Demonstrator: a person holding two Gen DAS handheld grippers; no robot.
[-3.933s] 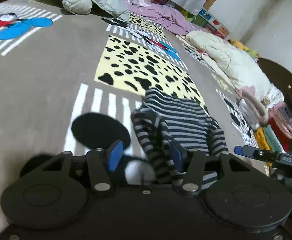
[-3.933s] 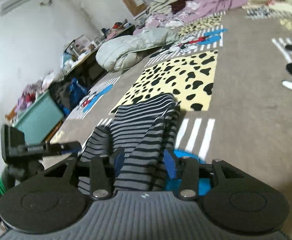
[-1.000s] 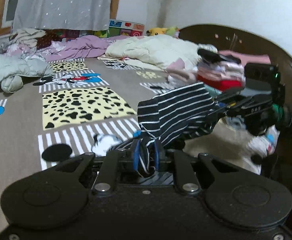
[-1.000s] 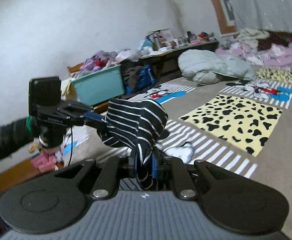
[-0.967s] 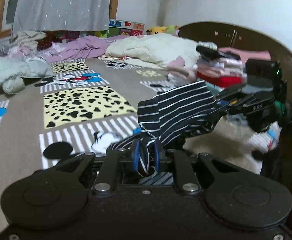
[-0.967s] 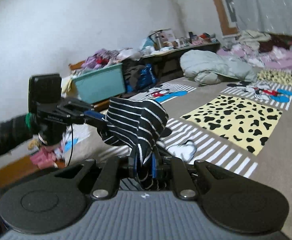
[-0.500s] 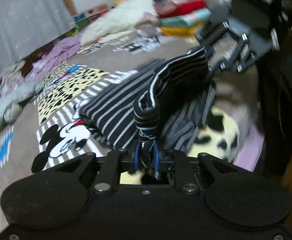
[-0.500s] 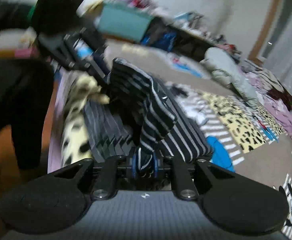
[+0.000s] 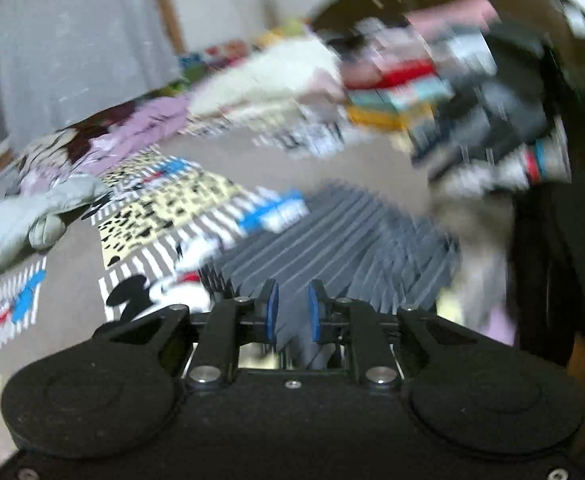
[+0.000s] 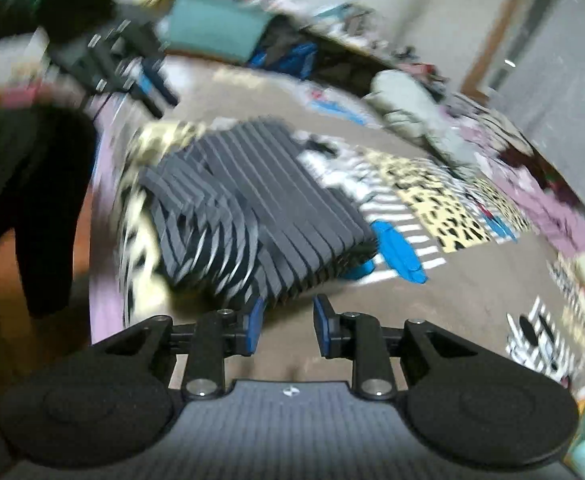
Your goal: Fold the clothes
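Striped garment (image 10: 252, 204): folded, lying flat on the patterned bedspread (image 10: 472, 300); blurred in both views.
Left gripper (image 9: 291, 316): jaws opening, blue pads apart; a fold of the striped garment (image 9: 332, 248) between them, not clearly pressed; bulk of the garment spreading just ahead of the fingertips.
Right gripper (image 10: 288, 322): jaws opening, pads well apart, nothing between them but bare bedspread; near edge of the striped garment just ahead of the left pad.
Stacked clothes (image 9: 392, 84): well beyond the striped garment, blurred.
Dark sleeve (image 10: 32, 184): just left of the striped garment.
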